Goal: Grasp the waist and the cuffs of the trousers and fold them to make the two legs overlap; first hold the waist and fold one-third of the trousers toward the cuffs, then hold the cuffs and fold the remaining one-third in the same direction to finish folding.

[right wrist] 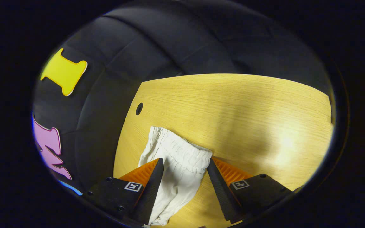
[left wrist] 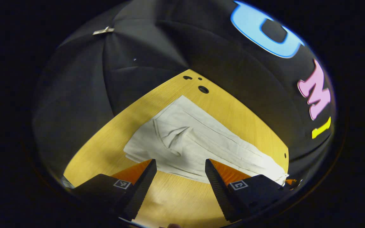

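Note:
White trousers [left wrist: 201, 139] lie flat on the yellow wooden table [left wrist: 106, 142], stretched from the left toward the lower right in the left gripper view. My left gripper [left wrist: 181, 169] is open just short of their near long edge, with nothing between its fingers. In the right gripper view the gathered elastic waist [right wrist: 182, 150] lies bunched on the table [right wrist: 249, 110]. My right gripper [right wrist: 185, 163] is open and straddles the waist, one finger at each side of the band. The cloth below the waist runs down between the fingers.
Round holes pierce the tabletop near its far corner [left wrist: 203, 89] and by its left edge [right wrist: 139, 108]. The black cloth wall stands close behind the table on both sides. Bare wood spreads to the right of the waist [right wrist: 280, 133].

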The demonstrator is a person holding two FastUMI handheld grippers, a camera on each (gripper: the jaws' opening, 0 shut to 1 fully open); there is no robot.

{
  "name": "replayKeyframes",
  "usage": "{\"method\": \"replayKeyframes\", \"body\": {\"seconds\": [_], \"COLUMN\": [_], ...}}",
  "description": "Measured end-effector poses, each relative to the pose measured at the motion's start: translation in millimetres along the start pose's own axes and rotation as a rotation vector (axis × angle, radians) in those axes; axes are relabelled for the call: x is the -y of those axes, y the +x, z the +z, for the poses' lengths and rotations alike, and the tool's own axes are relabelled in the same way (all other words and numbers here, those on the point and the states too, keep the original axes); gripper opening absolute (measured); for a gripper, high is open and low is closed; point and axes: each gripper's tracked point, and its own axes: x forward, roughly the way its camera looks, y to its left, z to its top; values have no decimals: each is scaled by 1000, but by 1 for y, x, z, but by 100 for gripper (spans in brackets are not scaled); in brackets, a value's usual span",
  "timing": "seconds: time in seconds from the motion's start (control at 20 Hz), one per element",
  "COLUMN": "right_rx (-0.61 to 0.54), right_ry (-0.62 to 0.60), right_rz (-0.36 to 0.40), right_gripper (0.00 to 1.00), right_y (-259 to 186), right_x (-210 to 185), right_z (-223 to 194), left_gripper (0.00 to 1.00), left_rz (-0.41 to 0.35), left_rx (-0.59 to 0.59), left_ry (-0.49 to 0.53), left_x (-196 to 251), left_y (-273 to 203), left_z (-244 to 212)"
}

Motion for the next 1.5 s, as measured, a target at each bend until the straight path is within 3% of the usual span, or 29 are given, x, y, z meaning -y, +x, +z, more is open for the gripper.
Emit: {"method": "replayKeyframes", "body": {"seconds": [0.1,0.15,0.25,0.3,0.35,0.4,0.45,0.6,0.9,1.1,1.2,1.25,1.35,1.45,1.5], "right_rx": [8,6,-8,-3,3,7,18,16,-2,-9,-10,-8,-4,-2,-3], "right_ry": [12,10,23,41,53,49,42,58,64,60,56,54,52,49,50], "right_rz": [-48,-62,-71,-66,-65,-64,-61,-55,-38,-33,-30,-29,-29,-25,-21], "right_gripper": [83,74,38,41,24,25,17,17,17,17,17,17,17,17,17], "right_y": [2,7,9,1,4,2,3,3,5,5,6,5,5,6,5], "right_x": [7,10,15,17,18,18,18,18,18,18,18,17,17,17,17], "right_z": [2,1,-4,-1,1,-1,0,-1,0,0,0,0,1,1,0], "left_gripper": [97,97,97,97,97,97,92,92,94,94,85,72,54,34,30], "left_rz": [1,3,7,4,3,7,19,58,55,84,157,193,259,262,242], "left_rx": [-19,-27,-32,-35,-40,-48,-58,-74,-54,-54,-81,-88,-97,-93,-81], "left_ry": [-58,-83,-133,-163,-193,-218,-238,-281,-362,-338,-305,-277,-223,-211,-236], "left_x": [-4,-6,-9,-9,-9,-11,-14,-21,-10,-4,-5,-8,-12,-11,-6], "left_y": [1,2,6,10,14,19,22,37,64,77,88,92,97,96,96], "left_z": [-11,-15,-24,-26,-27,-30,-32,-32,0,15,16,17,16,17,18]}}
